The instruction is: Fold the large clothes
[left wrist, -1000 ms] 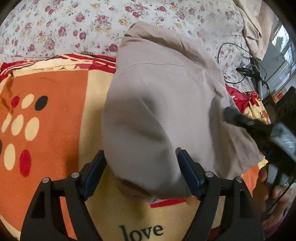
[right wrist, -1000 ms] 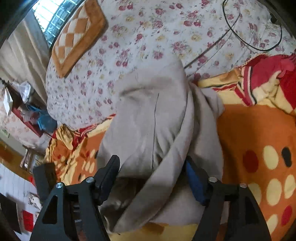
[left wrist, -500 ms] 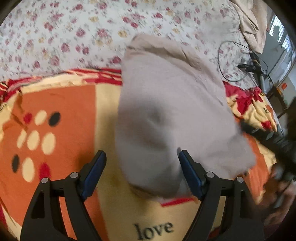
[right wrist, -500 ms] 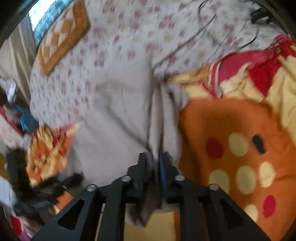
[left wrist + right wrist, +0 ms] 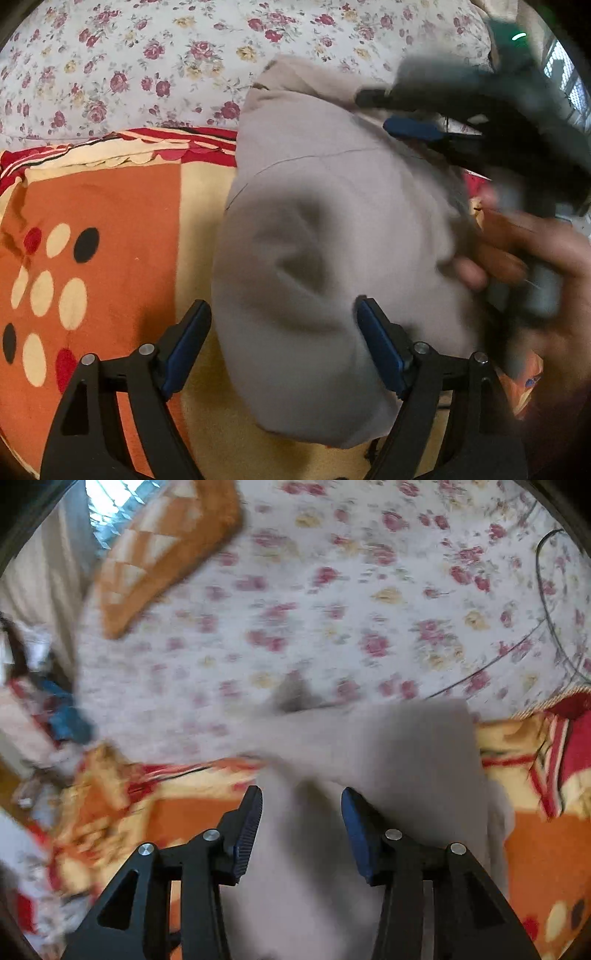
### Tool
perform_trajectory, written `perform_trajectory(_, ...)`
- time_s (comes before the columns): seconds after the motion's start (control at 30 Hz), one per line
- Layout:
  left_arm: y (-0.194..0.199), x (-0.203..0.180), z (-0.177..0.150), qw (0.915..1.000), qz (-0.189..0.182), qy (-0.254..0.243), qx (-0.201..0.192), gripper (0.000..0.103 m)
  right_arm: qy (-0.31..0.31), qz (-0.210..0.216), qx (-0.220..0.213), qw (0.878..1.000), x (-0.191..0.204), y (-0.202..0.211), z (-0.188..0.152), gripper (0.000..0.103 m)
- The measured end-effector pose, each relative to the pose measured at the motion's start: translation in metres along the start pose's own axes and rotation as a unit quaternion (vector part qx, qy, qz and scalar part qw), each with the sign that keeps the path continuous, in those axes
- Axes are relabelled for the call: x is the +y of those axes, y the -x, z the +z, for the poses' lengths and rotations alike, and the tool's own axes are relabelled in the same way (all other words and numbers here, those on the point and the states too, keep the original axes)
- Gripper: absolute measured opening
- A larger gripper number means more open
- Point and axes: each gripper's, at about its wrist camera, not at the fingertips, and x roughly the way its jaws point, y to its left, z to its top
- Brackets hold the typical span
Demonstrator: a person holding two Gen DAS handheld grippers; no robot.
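Note:
A folded beige-grey garment [image 5: 317, 236] lies on an orange and yellow blanket [image 5: 110, 229]. My left gripper [image 5: 283, 345] is open, its blue pads either side of the garment's near end. In the left wrist view my right gripper [image 5: 373, 109] hovers over the garment's far right part, blurred, held by a hand. In the right wrist view the garment [image 5: 406, 760] lies under and ahead of my right gripper [image 5: 301, 834], which is open with cloth showing between its pads.
A floral bedsheet [image 5: 332, 609] covers the bed beyond the blanket. An orange checked cushion [image 5: 162, 542] lies at the far left. A black cable [image 5: 546, 609] runs over the sheet at right. Cluttered furniture stands left of the bed.
My right gripper closed on the garment half a second ago and is now open. It has swung over the garment's far side. My left gripper stays open in place.

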Motion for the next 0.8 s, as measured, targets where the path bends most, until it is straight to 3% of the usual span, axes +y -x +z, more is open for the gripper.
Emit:
perform_trajectory(0.07, -0.002, 0.000, 0.000, 0.9998, -0.017, 0.001, 0.004, 0.086, -0.003, -0.050, -0.034, 0.998, -0.020, -0.011, 0.000, 0.035)
perform_trajectory(0.13, -0.008, -0.001, 0.000, 0.9995, -0.031, 0.000, 0.012, 0.089, -0.040, -0.096, -0.053, 0.993, -0.053, -0.020, -0.009, 0.021)
perform_trajectory(0.2, -0.012, -0.004, -0.001, 0.9997, -0.023, -0.003, 0.012, 0.089, -0.105, -0.086, -0.050, 0.990, -0.089, -0.031, -0.023, 0.013)
perform_trajectory(0.27, -0.013, -0.006, -0.002, 0.9998, -0.019, -0.001, 0.012, 0.089, -0.137, -0.062, -0.052, 0.987, -0.103, -0.029, -0.028, 0.012)
perform_trajectory(0.37, -0.009, -0.004, -0.004, 0.9999, -0.013, -0.001, 0.008, 0.089, -0.095, -0.079, -0.036, 0.992, -0.088, -0.020, -0.026, 0.020)
perform_trajectory(0.5, -0.005, -0.004, -0.008, 0.9999, 0.001, -0.012, -0.002, 0.089, -0.036, -0.063, -0.022, 0.997, -0.056, 0.020, -0.034, 0.056)
perform_trajectory(0.63, -0.009, -0.004, -0.010, 1.0000, -0.004, 0.001, 0.008, 0.089, 0.004, -0.048, -0.024, 0.999, -0.028, 0.055, -0.063, 0.067)
perform_trajectory(0.73, -0.004, -0.004, -0.012, 0.9997, -0.001, 0.014, 0.020, 0.089, 0.016, -0.098, 0.015, 0.995, -0.036, 0.040, -0.089, 0.068)
perform_trajectory(0.8, 0.009, -0.007, -0.014, 0.9998, 0.006, 0.007, 0.018, 0.089, 0.000, -0.100, 0.011, 0.995, -0.053, 0.041, -0.101, 0.069)
